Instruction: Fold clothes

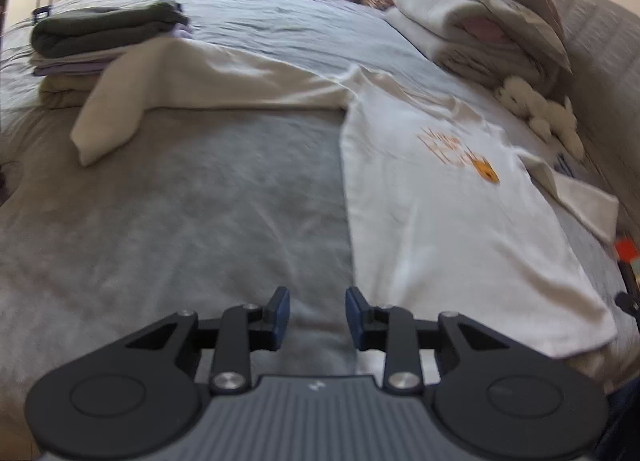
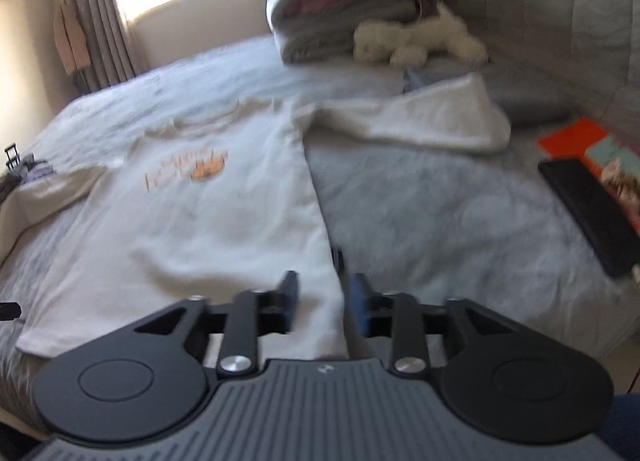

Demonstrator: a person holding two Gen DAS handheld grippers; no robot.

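— On the bed (image 1: 200, 221), item: white T-shirt (image 1: 440, 221), spread flat, print up. Tongs?
— My left gripper (image 1: 317, 315) and right gripper (image 2: 324, 301): both parted, empty, at its hem. Risk: hem bunches if pinched unevenly.

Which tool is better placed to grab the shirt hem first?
Probably right. The right tool is open, straddling the shirt's hem corner. The left tool, also open, sits mostly over bare bedspread beside the shirt's edge.
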